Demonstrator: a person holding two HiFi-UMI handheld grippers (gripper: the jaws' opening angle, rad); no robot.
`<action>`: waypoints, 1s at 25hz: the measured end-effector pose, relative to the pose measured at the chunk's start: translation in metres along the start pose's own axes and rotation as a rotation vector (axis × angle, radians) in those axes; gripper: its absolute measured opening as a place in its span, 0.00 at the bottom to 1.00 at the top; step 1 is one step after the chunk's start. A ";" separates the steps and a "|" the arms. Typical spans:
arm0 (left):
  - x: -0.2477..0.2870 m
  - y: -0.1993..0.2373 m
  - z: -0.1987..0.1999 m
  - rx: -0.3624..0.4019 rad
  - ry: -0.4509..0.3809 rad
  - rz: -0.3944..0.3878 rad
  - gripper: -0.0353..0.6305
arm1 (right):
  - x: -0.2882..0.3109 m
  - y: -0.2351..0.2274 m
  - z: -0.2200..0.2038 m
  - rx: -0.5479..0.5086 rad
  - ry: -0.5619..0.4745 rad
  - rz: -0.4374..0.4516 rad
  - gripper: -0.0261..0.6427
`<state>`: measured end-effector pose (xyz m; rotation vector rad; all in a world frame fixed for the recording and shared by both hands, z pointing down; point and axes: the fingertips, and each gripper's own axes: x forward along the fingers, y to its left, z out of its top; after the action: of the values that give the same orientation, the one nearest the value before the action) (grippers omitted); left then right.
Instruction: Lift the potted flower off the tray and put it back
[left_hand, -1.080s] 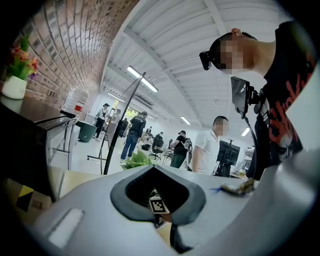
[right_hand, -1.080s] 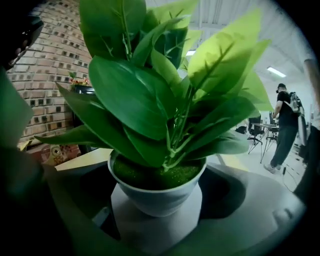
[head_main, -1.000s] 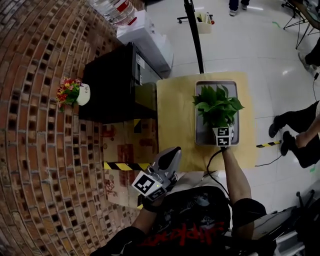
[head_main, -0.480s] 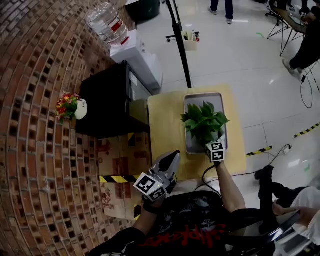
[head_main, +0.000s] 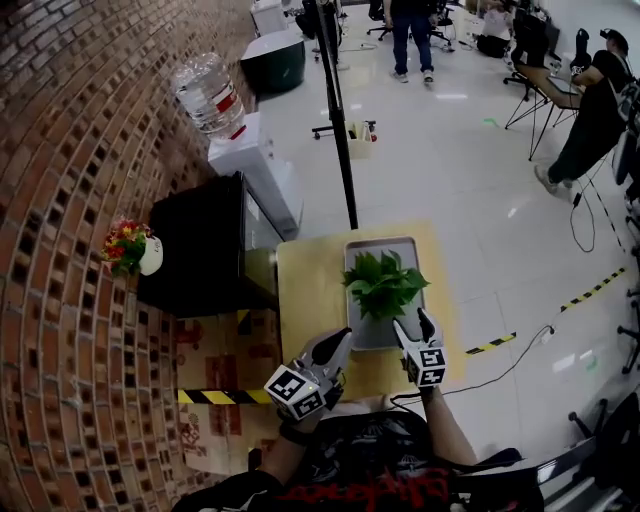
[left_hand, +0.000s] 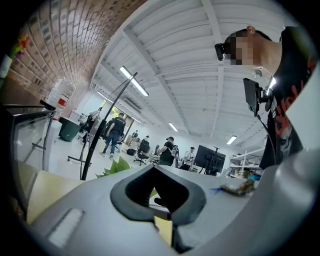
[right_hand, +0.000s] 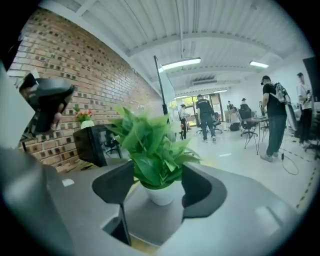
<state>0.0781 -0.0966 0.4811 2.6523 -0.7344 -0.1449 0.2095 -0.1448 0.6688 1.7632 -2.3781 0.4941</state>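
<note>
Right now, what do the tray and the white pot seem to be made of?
The tray looks like metal: dull grey, with a faint sheen and a thin raised rim. The pot is smooth, plain white; it could be ceramic or plastic, I cannot tell which.

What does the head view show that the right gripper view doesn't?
Only the head view shows the big water bottle and the tray's outline from above. Only the right gripper view shows the plant's white pot and the ceiling lights. Both show the green plant, the brick wall and the little red flowers.
</note>
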 end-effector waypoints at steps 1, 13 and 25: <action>0.002 0.000 0.000 -0.002 -0.002 -0.009 0.05 | -0.007 0.006 0.014 -0.026 -0.023 0.010 0.44; 0.023 -0.034 0.006 0.045 -0.013 -0.170 0.05 | -0.082 0.088 0.193 -0.162 -0.363 0.126 0.04; 0.012 -0.028 0.020 0.083 -0.041 -0.143 0.05 | -0.082 0.144 0.218 -0.212 -0.363 0.265 0.04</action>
<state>0.0973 -0.0873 0.4521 2.7889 -0.5751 -0.2119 0.1155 -0.1079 0.4143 1.5620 -2.8032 -0.0632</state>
